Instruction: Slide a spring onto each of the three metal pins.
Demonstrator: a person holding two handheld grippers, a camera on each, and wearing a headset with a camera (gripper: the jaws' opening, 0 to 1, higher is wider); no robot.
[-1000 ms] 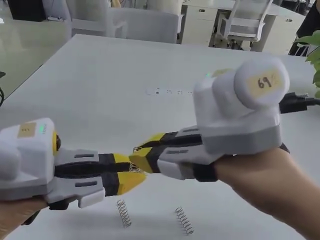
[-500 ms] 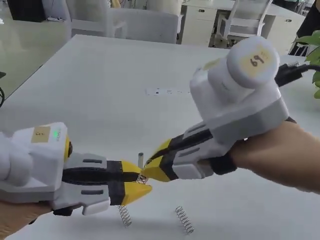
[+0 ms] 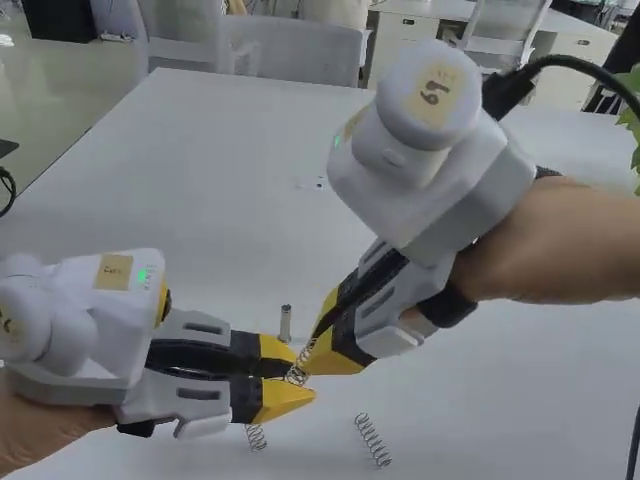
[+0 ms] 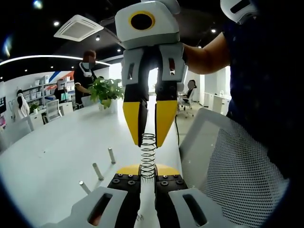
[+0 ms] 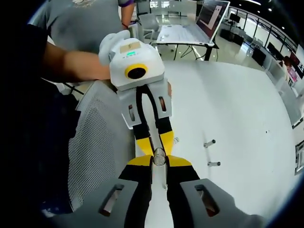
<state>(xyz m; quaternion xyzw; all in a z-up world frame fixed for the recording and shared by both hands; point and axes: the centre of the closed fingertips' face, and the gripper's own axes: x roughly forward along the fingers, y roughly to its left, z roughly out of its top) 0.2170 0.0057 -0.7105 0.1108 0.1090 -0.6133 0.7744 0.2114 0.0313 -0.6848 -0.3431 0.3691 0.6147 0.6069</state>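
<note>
The white table [image 3: 200, 200] spreads from the bottom of the head view up to the top. My right gripper [image 3: 322, 352] comes down from the upper right of that view, and my left gripper [image 3: 292, 388] reaches in from the lower left. Their yellow tips meet nose to nose at lower centre. My left fingers are clamped together on the spring [image 4: 148, 159], which in the left gripper view runs straight up the middle of the frame. Its far end sits between my right fingers, which are pinched close on it. In the right gripper view the spring shows end-on at centre.

Three metal pins [image 4: 111, 155] stand upright in a row at the lower left of the left gripper view, all bare. Two loose springs [image 3: 372, 440] lie on the table along the bottom edge of the head view.
</note>
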